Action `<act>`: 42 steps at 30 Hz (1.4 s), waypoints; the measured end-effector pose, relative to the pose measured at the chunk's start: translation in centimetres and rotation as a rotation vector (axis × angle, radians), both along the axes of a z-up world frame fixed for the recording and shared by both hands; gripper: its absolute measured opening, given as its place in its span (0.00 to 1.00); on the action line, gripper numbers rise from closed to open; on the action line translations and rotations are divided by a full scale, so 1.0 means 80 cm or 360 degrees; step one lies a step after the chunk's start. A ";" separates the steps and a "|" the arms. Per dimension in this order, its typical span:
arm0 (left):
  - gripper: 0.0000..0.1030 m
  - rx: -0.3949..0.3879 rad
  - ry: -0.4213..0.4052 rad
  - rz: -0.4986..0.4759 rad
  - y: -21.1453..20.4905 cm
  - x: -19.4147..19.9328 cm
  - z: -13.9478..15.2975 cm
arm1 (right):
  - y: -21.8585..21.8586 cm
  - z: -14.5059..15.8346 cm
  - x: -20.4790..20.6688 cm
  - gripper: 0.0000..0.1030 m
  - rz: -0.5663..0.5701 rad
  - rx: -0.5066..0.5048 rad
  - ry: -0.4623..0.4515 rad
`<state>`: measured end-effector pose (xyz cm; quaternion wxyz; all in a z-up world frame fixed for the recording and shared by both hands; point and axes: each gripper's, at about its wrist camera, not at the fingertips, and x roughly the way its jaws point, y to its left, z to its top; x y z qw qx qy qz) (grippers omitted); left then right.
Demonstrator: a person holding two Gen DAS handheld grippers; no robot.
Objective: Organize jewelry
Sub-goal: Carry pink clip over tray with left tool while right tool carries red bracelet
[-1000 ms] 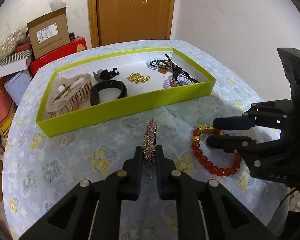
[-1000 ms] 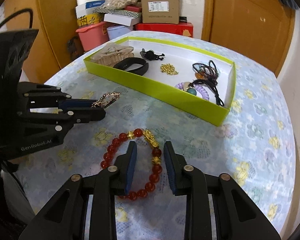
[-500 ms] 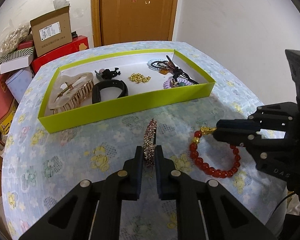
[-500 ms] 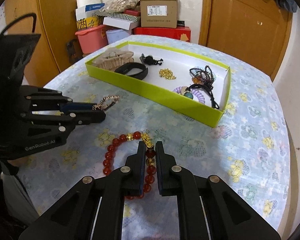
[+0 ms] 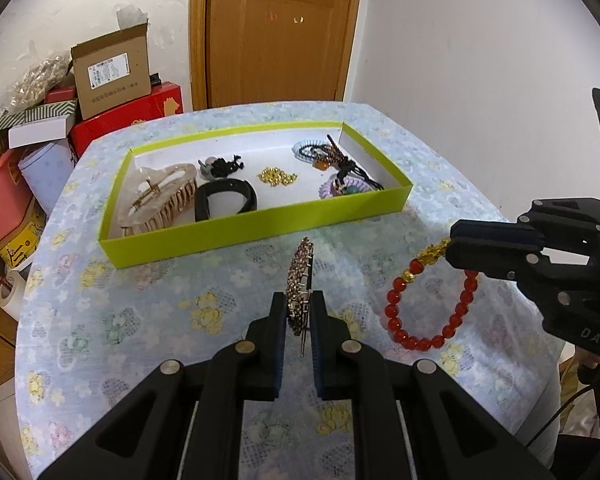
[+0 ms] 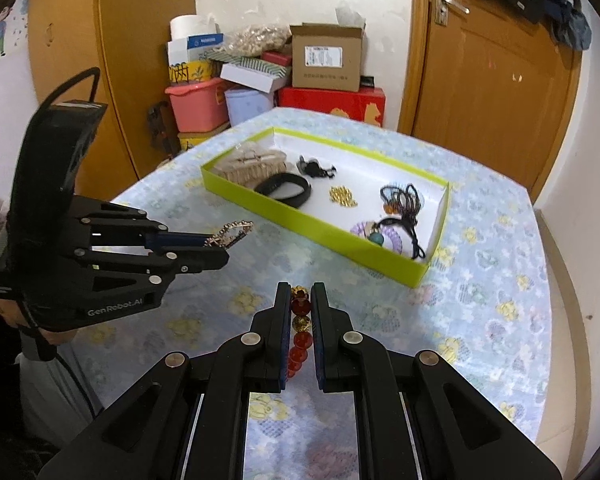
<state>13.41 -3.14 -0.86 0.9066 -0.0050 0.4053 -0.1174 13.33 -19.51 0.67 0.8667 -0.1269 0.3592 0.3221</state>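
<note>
Left gripper [image 5: 298,312]: jaws nearly closed on the jewelled barrette [image 5: 299,280], gripped at its near end; the far end points toward 12 o'clock, clear of the cloth.
Right gripper [image 6: 300,308]: jaws have just been closing and now pinch the red bead bracelet [image 6: 300,328] at its gold charm end; the loop hangs free below, as the left wrist view shows.
Green tray [image 5: 260,232]: at 12 o'clock from the left gripper, on the flowered tablecloth [image 5: 120,320]; already holds a claw clip [image 5: 160,200], a black band [image 5: 224,200], small gold pieces [image 5: 278,176] and a tangle of hair ties [image 5: 340,176].
Barrette handling: probably stiff and light, with a thin metal back; an end grip lets it pivot, so a hold nearer the middle would likely be steadier. The stones may chip if dropped.
Bracelet handling: limp on its cord, with smooth round beads that could slip between the pads; likely to swing in transit. The charm looks like the surest spot to pinch.
Open space: bare white floor at the tray's middle, around the gold pieces.
</note>
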 end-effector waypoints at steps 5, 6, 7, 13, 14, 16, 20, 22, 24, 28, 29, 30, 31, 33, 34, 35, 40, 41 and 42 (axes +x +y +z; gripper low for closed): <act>0.12 -0.0015 -0.0011 0.0010 0.003 -0.003 0.006 | 0.001 0.016 -0.006 0.09 0.0008 0.0012 -0.0052; 0.12 -0.0016 -0.0013 0.0010 0.003 -0.003 0.006 | 0.001 0.019 -0.007 0.09 0.0012 0.0015 -0.0060; 0.12 -0.0019 -0.0013 0.0010 0.003 -0.003 0.007 | 0.001 0.022 -0.008 0.09 0.0014 0.0016 -0.0069; 0.12 -0.0048 -0.0022 0.0013 0.006 -0.001 0.017 | -0.001 0.037 -0.006 0.09 0.0006 0.0036 -0.0105; 0.12 -0.0054 -0.0025 0.0013 0.006 0.000 0.019 | -0.001 0.039 -0.005 0.09 0.0005 0.0043 -0.0108; 0.11 -0.0056 -0.0036 0.0013 0.007 0.002 0.025 | -0.002 0.044 -0.003 0.09 0.0001 0.0051 -0.0119; 0.11 -0.0077 -0.0052 0.0009 0.009 0.008 0.037 | -0.003 0.053 0.003 0.09 -0.0003 0.0067 -0.0135; 0.11 -0.0078 -0.0061 0.0013 0.010 0.011 0.041 | -0.002 0.056 0.006 0.09 -0.0001 0.0068 -0.0142; 0.11 -0.0087 -0.0062 0.0015 0.011 0.014 0.044 | -0.002 0.058 0.009 0.09 -0.0004 0.0070 -0.0147; 0.11 -0.0080 -0.0072 0.0021 0.013 0.025 0.051 | -0.001 0.063 0.017 0.09 -0.0007 0.0076 -0.0158; 0.11 -0.0082 -0.0073 0.0023 0.014 0.027 0.052 | -0.002 0.066 0.020 0.09 -0.0010 0.0080 -0.0162; 0.11 -0.0086 -0.0075 0.0025 0.015 0.031 0.054 | -0.002 0.067 0.023 0.09 -0.0011 0.0082 -0.0164; 0.11 -0.0087 -0.0076 0.0028 0.016 0.034 0.055 | -0.002 0.068 0.025 0.09 -0.0013 0.0082 -0.0168; 0.11 -0.0087 -0.0078 0.0038 0.018 0.042 0.057 | -0.001 0.071 0.030 0.09 -0.0019 0.0086 -0.0175; 0.11 -0.0089 -0.0076 0.0041 0.018 0.046 0.058 | -0.001 0.072 0.033 0.09 -0.0022 0.0088 -0.0177; 0.11 -0.0090 -0.0073 0.0044 0.019 0.050 0.058 | -0.001 0.073 0.037 0.09 -0.0027 0.0088 -0.0180; 0.11 -0.0094 -0.0060 0.0055 0.019 0.071 0.056 | -0.001 0.074 0.054 0.09 -0.0051 0.0087 -0.0184; 0.11 -0.0095 -0.0058 0.0056 0.019 0.074 0.056 | -0.002 0.074 0.058 0.09 -0.0057 0.0087 -0.0183; 0.11 -0.0096 -0.0056 0.0058 0.018 0.077 0.055 | -0.002 0.073 0.063 0.09 -0.0064 0.0087 -0.0181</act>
